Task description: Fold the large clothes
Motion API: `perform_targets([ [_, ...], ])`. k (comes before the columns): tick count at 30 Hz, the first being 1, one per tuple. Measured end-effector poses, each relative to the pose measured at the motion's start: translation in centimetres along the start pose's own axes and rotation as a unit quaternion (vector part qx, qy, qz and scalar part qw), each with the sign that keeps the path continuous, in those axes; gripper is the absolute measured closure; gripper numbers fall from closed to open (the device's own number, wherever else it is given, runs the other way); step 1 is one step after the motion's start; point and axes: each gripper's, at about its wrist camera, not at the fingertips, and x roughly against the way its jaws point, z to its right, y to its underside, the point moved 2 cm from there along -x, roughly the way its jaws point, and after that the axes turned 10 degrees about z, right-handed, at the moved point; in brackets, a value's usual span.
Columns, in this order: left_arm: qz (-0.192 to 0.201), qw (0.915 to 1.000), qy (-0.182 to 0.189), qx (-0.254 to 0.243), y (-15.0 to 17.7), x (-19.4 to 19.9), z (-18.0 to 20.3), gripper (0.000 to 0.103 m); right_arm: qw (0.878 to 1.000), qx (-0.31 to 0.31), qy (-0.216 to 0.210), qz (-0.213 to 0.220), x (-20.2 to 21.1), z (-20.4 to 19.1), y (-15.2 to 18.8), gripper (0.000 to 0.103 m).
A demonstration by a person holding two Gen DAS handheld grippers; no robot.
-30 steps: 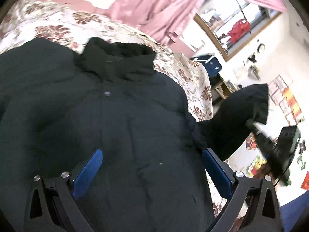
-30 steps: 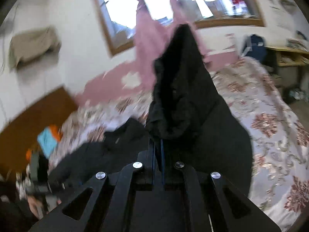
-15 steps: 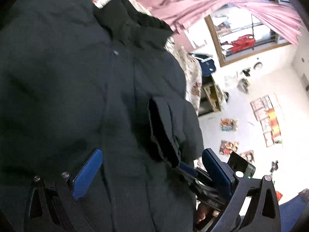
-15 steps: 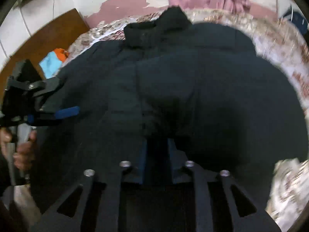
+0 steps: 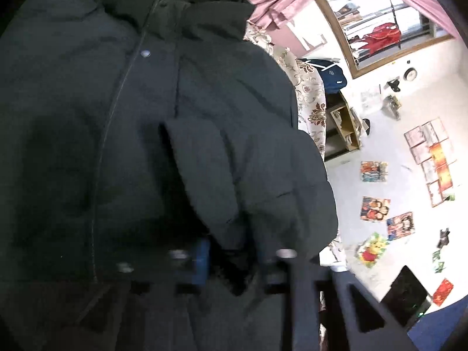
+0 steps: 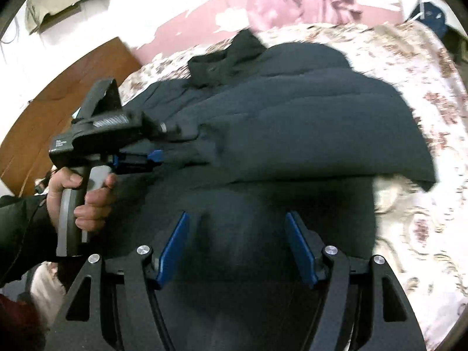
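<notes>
Your right gripper (image 6: 237, 248) hangs low over the dark jacket (image 6: 292, 134), its jaws just spreading apart, blue pads clear of the fabric below them. Your left gripper (image 5: 231, 259) has just snapped closed, and a fold of the sleeve (image 5: 210, 181) sits pinched between its pads. From the right wrist view, your left hand (image 6: 79, 196) grips the handle beside the jacket's edge. Beyond, the jacket spreads across the floral bedspread (image 6: 409, 67), collar (image 6: 225, 58) toward the pink wall.
</notes>
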Motion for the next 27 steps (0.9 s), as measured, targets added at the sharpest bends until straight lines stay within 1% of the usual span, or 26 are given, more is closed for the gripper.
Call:
perform_targets([
  [3, 0.047, 0.9971, -0.014, -0.058, -0.6, 2.1, 2.0, 0.095, 1.000, 0.001, 0.025, 0.019, 0.9, 1.0, -0.6, 0.041],
  [4, 0.069, 0.9940, -0.020, -0.083, -1.1, 3.2, 3.2, 0.096, 0.999, 0.000, 0.031, 0.025, 1.2, 1.2, -0.9, 0.041],
  [6, 0.110, 0.9865, -0.013, -0.120, -2.0, 5.9, 5.4, 0.096, 0.998, 0.000, 0.044, 0.038, 1.6, 1.8, -1.5, 0.041],
  [8, 0.144, 0.9787, -0.004, -0.146, -2.9, 8.5, 7.2, 0.096, 0.997, -0.005, 0.051, 0.058, 2.4, 1.9, -2.2, 0.041],
  [10, 0.176, 0.9697, -0.003, -0.169, -3.7, 11.3, 8.7, 0.096, 0.995, -0.010, 0.060, 0.080, 3.0, 1.8, -2.8, 0.041],
  [12, 0.205, 0.9613, -0.011, -0.184, -4.3, 14.1, 9.2, 0.096, 0.993, -0.013, 0.070, 0.098, 3.5, 1.7, -3.4, 0.041],
  [13, 0.223, 0.9565, -0.021, -0.187, -4.5, 15.7, 9.0, 0.096, 0.993, -0.011, 0.069, 0.097, 3.5, 1.6, -3.6, 0.041],
  [15, 0.243, 0.9516, -0.037, -0.184, -4.9, 18.0, 8.0, 0.096, 0.990, -0.012, 0.084, 0.112, 3.4, 1.5, -4.7, 0.041],
  [16, 0.252, 0.9491, -0.049, -0.182, -5.1, 19.2, 7.2, 0.096, 0.990, -0.014, 0.085, 0.116, 3.1, 1.4, -5.0, 0.041],
  [18, 0.263, 0.9452, -0.078, -0.177, -5.4, 20.9, 5.4, 0.096, 0.989, -0.019, 0.077, 0.125, 2.6, 0.9, -6.0, 0.041],
  [21, 0.255, 0.9462, -0.113, -0.163, -5.3, 22.3, 2.2, 0.096, 0.989, -0.021, 0.068, 0.130, 1.0, -0.1, -7.3, 0.041],
  [22, 0.249, 0.9470, -0.127, -0.158, -5.0, 22.3, 0.9, 0.096, 0.990, -0.020, 0.065, 0.127, 0.1, -0.6, -7.8, 0.041],
  [24, 0.223, 0.9539, -0.143, -0.140, -4.3, 21.5, -1.9, 0.096, 0.992, -0.015, 0.064, 0.112, -2.3, -1.4, -8.6, 0.041],
  [25, 0.214, 0.9555, -0.151, -0.137, -3.8, 21.0, -2.9, 0.096, 0.992, -0.011, 0.064, 0.106, -3.1, -1.8, -8.7, 0.041],
  [26, 0.202, 0.9564, -0.160, -0.137, -3.3, 20.5, -3.8, 0.096, 0.994, 0.003, 0.068, 0.089, -5.0, -2.5, -9.0, 0.041],
  [27, 0.195, 0.9571, -0.166, -0.136, -3.0, 20.0, -4.6, 0.096, 0.994, 0.014, 0.069, 0.082, -6.2, -3.1, -9.0, 0.041],
])
